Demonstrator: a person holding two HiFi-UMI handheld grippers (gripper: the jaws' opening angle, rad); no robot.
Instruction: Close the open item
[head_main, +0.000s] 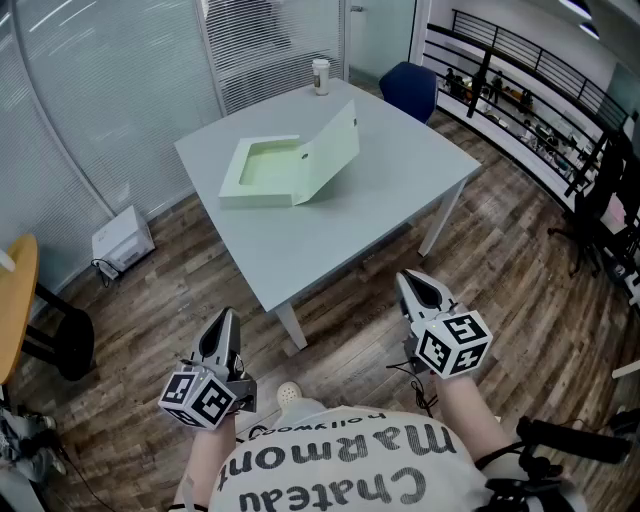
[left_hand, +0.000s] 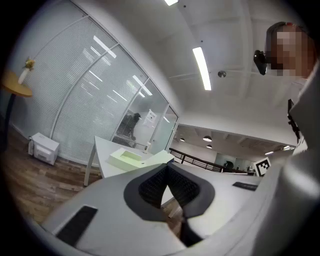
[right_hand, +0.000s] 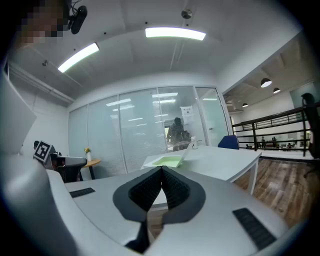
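A pale green box (head_main: 262, 171) lies open on the white table (head_main: 330, 225), its lid (head_main: 330, 150) standing up at the right side. The same box (left_hand: 126, 158) is small and distant in the left gripper view, and the box (right_hand: 165, 161) also appears far off in the right gripper view. My left gripper (head_main: 222, 328) hovers over the floor short of the table's near corner, jaws shut with nothing between them. My right gripper (head_main: 420, 290) is held near the table's front edge, also shut and empty. Both are well away from the box.
A paper cup (head_main: 320, 76) stands at the table's far edge. A blue chair (head_main: 410, 90) sits behind the table. A white device (head_main: 122, 240) rests on the wood floor at left, near a yellow round table (head_main: 15, 300). A railing (head_main: 530, 90) runs along the right.
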